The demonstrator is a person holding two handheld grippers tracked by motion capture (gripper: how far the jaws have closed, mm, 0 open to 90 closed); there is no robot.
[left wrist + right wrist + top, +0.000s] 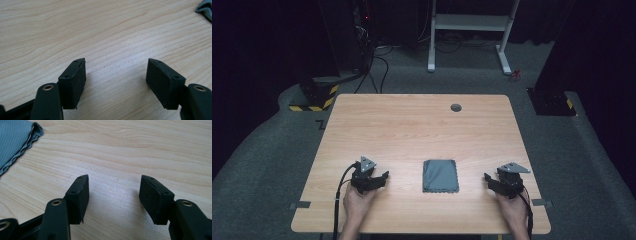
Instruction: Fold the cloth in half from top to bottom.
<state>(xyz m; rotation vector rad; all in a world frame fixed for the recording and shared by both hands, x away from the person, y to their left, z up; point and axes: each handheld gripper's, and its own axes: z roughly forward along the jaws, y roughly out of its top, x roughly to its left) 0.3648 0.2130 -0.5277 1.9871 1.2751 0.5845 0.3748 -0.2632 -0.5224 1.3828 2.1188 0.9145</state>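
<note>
1. The folded grey cloth [440,176] lies flat on the table [412,125], near the front edge and between the two hands, apart from both grippers. It looks like a neat rectangle, so my read is that the folding is done and this is the release step, hands parked at either side.

2. Left gripper [381,180]: jaws spread wide, nothing between them. In the left gripper view the two black pads [75,80] frame only bare wood, with a corner of the cloth [205,7] far off at the top right edge.

3. Right gripper [490,181]: also wide apart and empty. The right gripper view has bare table between the pads [80,195], and the cloth's wavy layered edge [15,142] sits up in the left corner, well clear of the jaws.

4. Next move, as I judge it: if another fold is wanted, each gripper has to travel inward to a cloth edge and pinch low against the table; otherwise simply keep clear so the stack isn't disturbed.
</note>
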